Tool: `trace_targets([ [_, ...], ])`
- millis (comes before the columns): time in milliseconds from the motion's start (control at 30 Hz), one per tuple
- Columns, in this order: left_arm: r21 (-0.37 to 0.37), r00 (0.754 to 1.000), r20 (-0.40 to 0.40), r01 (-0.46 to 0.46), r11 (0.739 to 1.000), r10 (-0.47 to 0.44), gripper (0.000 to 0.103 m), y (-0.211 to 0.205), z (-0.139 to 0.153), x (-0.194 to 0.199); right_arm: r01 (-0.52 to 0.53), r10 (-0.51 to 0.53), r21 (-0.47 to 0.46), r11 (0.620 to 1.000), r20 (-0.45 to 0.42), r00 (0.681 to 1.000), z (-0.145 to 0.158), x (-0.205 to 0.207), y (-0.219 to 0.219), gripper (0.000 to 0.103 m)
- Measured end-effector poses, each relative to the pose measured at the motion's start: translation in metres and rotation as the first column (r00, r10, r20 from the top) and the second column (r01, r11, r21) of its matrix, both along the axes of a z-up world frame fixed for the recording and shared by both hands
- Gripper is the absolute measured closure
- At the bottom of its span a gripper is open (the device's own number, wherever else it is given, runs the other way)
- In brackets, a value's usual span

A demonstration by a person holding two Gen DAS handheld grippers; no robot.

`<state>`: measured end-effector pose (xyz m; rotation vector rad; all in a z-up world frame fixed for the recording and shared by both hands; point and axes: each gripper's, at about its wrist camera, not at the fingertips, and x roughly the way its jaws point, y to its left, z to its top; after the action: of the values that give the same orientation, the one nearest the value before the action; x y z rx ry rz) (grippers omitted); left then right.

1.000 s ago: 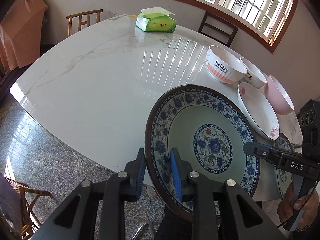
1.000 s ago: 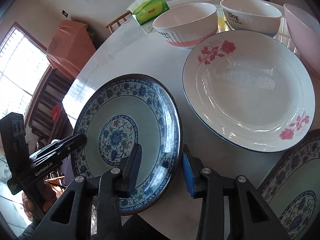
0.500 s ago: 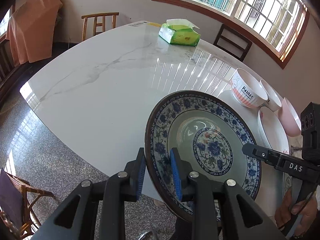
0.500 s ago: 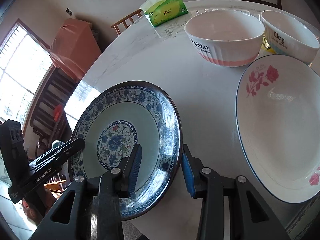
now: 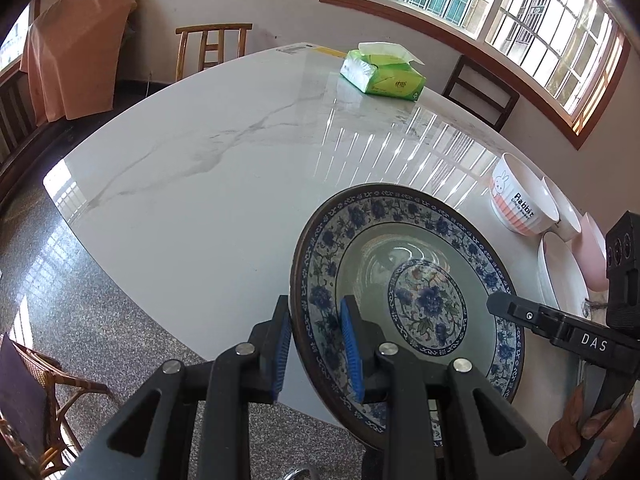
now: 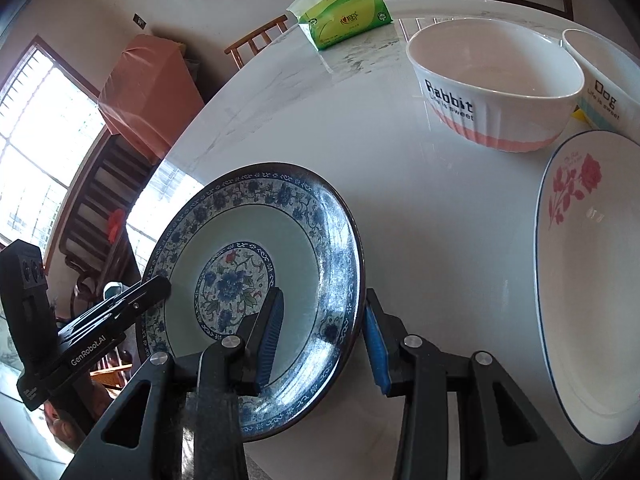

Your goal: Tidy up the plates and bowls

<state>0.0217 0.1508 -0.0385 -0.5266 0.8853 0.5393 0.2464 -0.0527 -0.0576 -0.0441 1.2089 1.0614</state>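
A blue floral plate (image 5: 416, 280) is held in the air over the near edge of the white marble table (image 5: 224, 184). My left gripper (image 5: 316, 352) is shut on its left rim. My right gripper (image 6: 320, 336) is shut on the opposite rim of the same plate (image 6: 256, 264). A white rose plate (image 6: 588, 280) lies flat on the table to the right. Behind it stand a white "Rabbit" bowl (image 6: 496, 92), a "Dog" bowl (image 6: 608, 80) and a pink bowl (image 5: 592, 252).
A green tissue pack (image 5: 384, 76) sits at the far side of the table. Wooden chairs (image 5: 212, 48) stand around it. The table's near edge drops to a speckled floor (image 5: 80, 312).
Both grippers have carried the blue plate to the left along the table's near edge, away from the rose plate and bowls. A second blue plate at the right has left the view.
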Motion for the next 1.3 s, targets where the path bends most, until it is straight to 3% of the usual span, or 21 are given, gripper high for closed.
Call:
trace_targets([
  [467,-0.039,0.999,0.009,-0.043,0.998,0.043,0.076,0.013,-0.013,-0.001,0.003,-0.004,0.011,1.000,0.007,1.000,0.006,-0.007,0.006,0.064],
  [600,0.045,0.997,0.024,-0.078,0.996,0.077,0.075,0.010,-0.007,-0.005,0.011,-0.012,0.017,1.000,0.029,1.000,0.010,-0.009,0.007,0.060],
  [700,0.111,0.991,0.049,-0.126,0.986,0.121,0.075,0.008,0.004,-0.014,0.034,-0.036,0.021,0.999,0.111,0.993,0.024,-0.014,0.001,0.051],
  [867,0.181,0.984,0.100,-0.164,0.970,0.148,0.063,-0.006,0.026,-0.035,0.067,-0.084,0.158,0.985,0.106,0.991,0.054,-0.030,-0.052,0.045],
  [933,0.200,0.988,0.112,-0.127,0.972,0.106,0.062,-0.024,0.037,-0.039,0.092,-0.110,0.239,0.967,0.067,0.992,0.062,-0.039,-0.090,0.039],
  [1033,0.197,0.991,0.130,-0.013,0.980,-0.013,0.060,-0.063,0.052,-0.039,0.147,-0.168,0.304,0.941,0.045,0.985,0.069,-0.050,-0.160,0.039],
  [1133,0.124,0.972,0.139,0.171,0.977,-0.187,0.052,-0.111,0.059,-0.024,0.237,-0.274,0.310,0.921,0.081,0.958,0.073,-0.057,-0.237,0.038],
  [1200,0.051,0.944,0.140,0.295,0.954,-0.299,0.049,-0.143,0.056,-0.007,0.300,-0.345,0.284,0.911,0.125,0.930,0.073,-0.059,-0.285,0.031],
  [1300,-0.032,0.894,0.142,0.433,0.901,-0.425,0.049,-0.188,0.047,0.017,0.423,-0.468,0.244,0.873,0.174,0.867,0.069,-0.056,-0.350,0.030],
])
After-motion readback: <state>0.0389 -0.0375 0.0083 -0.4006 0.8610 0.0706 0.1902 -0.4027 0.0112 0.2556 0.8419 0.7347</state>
